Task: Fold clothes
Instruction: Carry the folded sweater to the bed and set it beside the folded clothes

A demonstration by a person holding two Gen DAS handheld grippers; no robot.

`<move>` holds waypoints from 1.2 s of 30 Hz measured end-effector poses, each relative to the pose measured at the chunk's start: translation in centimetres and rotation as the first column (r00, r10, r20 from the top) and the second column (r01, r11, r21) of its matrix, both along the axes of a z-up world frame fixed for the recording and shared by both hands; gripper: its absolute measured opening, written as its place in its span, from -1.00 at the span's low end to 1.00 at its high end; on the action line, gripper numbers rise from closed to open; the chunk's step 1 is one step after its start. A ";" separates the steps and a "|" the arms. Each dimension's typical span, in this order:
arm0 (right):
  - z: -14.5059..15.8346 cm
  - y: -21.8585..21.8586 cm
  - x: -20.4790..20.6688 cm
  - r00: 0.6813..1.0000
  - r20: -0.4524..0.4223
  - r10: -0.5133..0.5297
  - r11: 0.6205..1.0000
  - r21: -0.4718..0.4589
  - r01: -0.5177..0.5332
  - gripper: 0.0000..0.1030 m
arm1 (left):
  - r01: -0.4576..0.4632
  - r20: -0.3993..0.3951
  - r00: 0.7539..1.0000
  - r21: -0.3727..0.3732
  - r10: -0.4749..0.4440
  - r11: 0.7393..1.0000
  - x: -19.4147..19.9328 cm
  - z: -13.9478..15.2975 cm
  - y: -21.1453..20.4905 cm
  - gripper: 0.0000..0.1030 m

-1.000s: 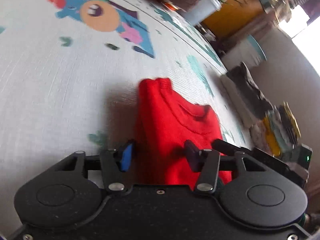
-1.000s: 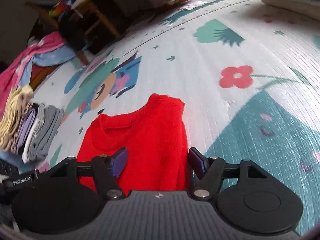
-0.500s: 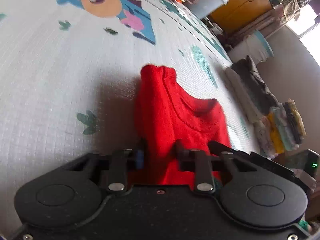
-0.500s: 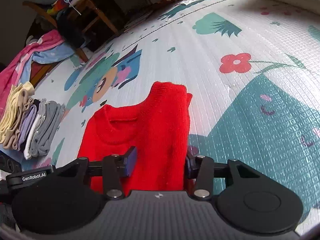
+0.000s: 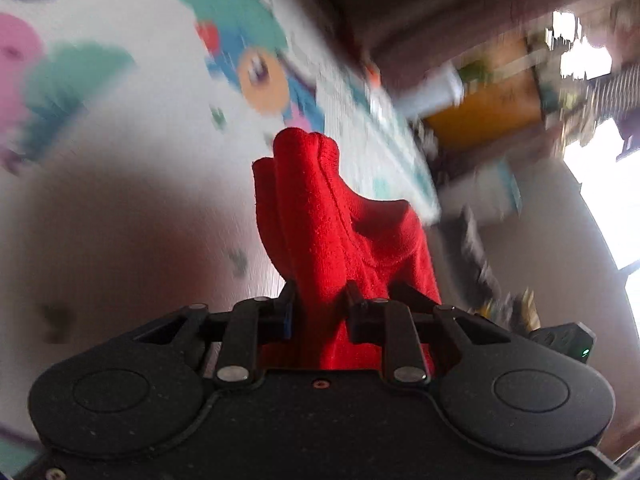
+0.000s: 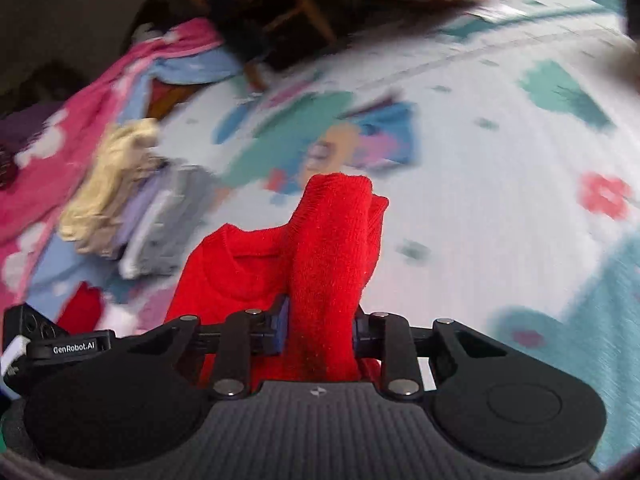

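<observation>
A red knitted sweater [image 5: 332,240] hangs lifted off the patterned play mat [image 5: 100,200], bunched into a ridge. My left gripper [image 5: 320,304] is shut on its lower edge, cloth filling the gap between the pads. In the right wrist view the same red sweater [image 6: 332,248] rises from my right gripper [image 6: 320,324], whose jaws are closing and press on a thick fold of it. The neckline [image 6: 248,248] sags between the two grips. The sweater's bottom part is hidden behind both gripper bodies.
A row of folded clothes [image 6: 140,216] lies on the play mat [image 6: 500,200] to the left, beside a pink flowered blanket [image 6: 60,140]. A wooden chair [image 6: 280,20] stands beyond. An orange cabinet [image 5: 488,108] and another clothes pile [image 5: 504,304] sit to the right.
Both grippers went from open around the flat sweater's edge to closed on it, then rose, lifting the sweater off the mat. Both views are now blurred by motion.
</observation>
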State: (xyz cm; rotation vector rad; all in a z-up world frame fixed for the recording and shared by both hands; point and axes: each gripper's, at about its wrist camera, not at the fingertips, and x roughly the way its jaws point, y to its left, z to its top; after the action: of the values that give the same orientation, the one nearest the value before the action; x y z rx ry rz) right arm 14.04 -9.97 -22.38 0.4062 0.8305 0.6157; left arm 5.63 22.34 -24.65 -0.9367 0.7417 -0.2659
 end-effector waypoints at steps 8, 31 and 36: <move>9.7 14.9 3.6 0.917 0.147 0.372 0.917 0.093 -0.387 -0.43 | -0.393 0.170 0.903 -0.052 0.395 0.918 -10.2 7.7 9.8 -0.59; 11.0 44.5 -3.2 0.539 0.349 0.766 0.643 -0.409 -0.648 -0.02 | -0.822 0.144 0.546 0.285 0.825 0.493 -22.5 5.9 18.7 -0.03; 12.0 42.8 -7.1 0.428 0.444 0.787 0.599 -0.386 -0.702 -0.17 | -0.782 0.299 0.599 0.419 0.743 0.461 -21.4 6.5 16.9 0.01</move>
State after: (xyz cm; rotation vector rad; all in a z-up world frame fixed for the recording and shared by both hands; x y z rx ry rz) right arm 6.90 32.84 -10.35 -0.3542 0.4029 1.4415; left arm -15.79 39.29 -18.20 -0.6448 0.2164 0.6967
